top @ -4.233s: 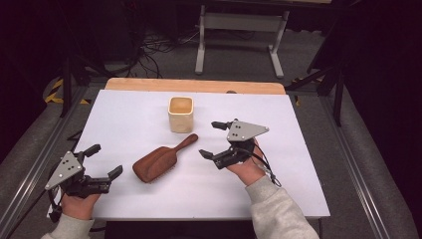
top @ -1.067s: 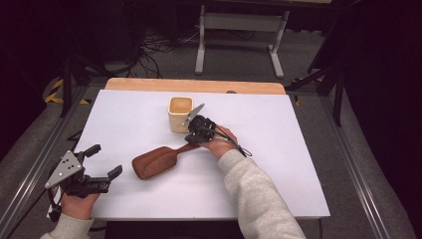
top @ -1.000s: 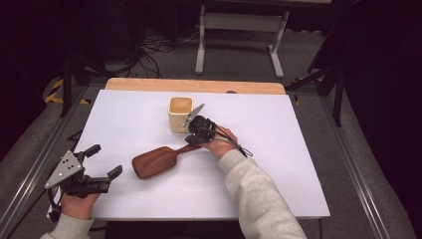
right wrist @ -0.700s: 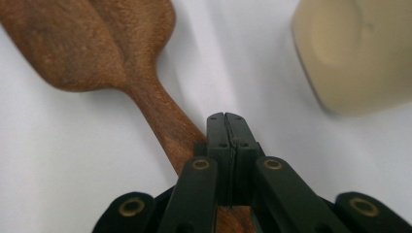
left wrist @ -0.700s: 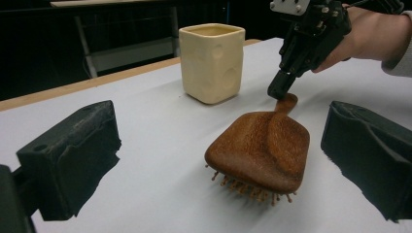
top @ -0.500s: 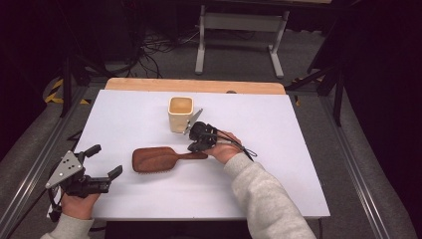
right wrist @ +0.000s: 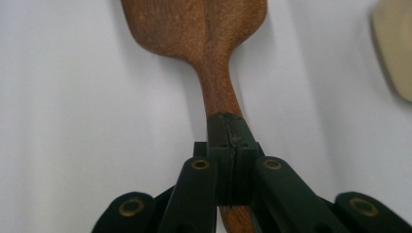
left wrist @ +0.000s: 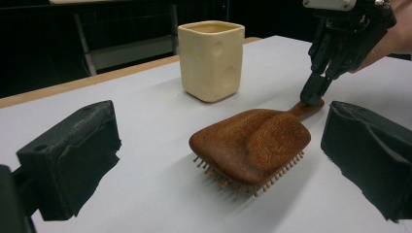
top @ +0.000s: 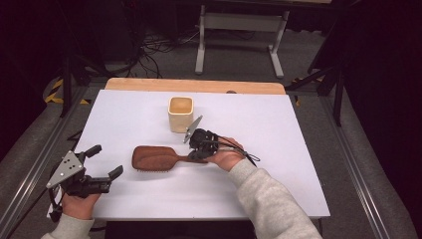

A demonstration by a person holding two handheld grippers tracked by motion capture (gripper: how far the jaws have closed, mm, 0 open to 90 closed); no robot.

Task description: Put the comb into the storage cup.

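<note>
A brown wooden hairbrush [top: 155,158] lies bristles down on the white table, its handle pointing right. My right gripper [top: 198,155] is shut on the handle [right wrist: 218,92], with both black jaws pressed together over it. From the left gripper view the brush head [left wrist: 252,143] sits between my own jaws, well ahead of them, and the right gripper [left wrist: 315,95] comes down onto the handle's end. My left gripper [top: 104,164] rests open at the table's front left corner, apart from the brush. A cream square cup [top: 180,113] stands upright behind the brush.
The white table top [top: 278,129] has bare room at the right and front. A wooden strip [top: 194,85] runs along its far edge. Beyond it stand a metal frame [top: 239,30] and floor cables. The cup's side [right wrist: 394,53] lies close to the right of the brush handle.
The right gripper, shut on the handle, has swung the brush from a diagonal to lying level across the table and shifted slightly right. The left gripper stayed put.
</note>
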